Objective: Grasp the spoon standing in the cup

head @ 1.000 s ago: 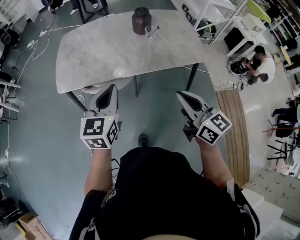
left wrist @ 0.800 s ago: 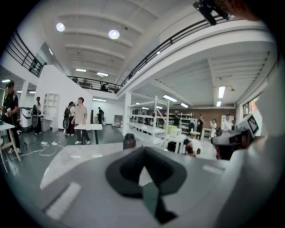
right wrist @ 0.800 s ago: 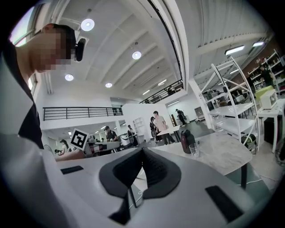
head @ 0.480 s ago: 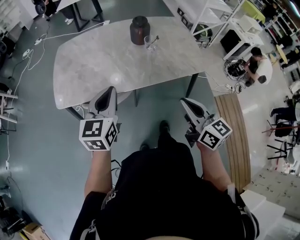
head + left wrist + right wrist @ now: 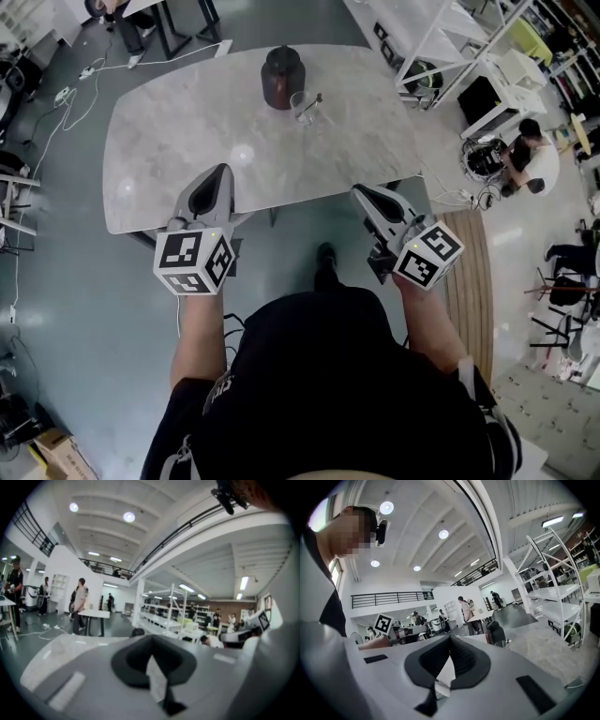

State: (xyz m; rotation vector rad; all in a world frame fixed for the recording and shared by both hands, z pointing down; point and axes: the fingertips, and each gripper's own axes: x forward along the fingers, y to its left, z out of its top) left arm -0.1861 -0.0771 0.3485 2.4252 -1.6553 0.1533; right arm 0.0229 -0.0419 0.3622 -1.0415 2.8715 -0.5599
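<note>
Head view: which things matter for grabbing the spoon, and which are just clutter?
Job: spoon; glass cup holding it; table; left tool; right tool.
Lying about: brown jar beside the cup; white shelving.

No words, numbers, brand names or labels can be read in any view. The only printed marks are black-and-white square code patterns made of blocks, with no letters or digits in them. In the head view they cover the faces of the left cube point(image 5: 195, 262), mounted at the back of the left tongs point(image 5: 220, 172), and the right cube point(image 5: 427, 255), mounted at the back of the right tongs point(image 5: 362, 190). One such pattern also shows small at the left of the right gripper view.
</note>
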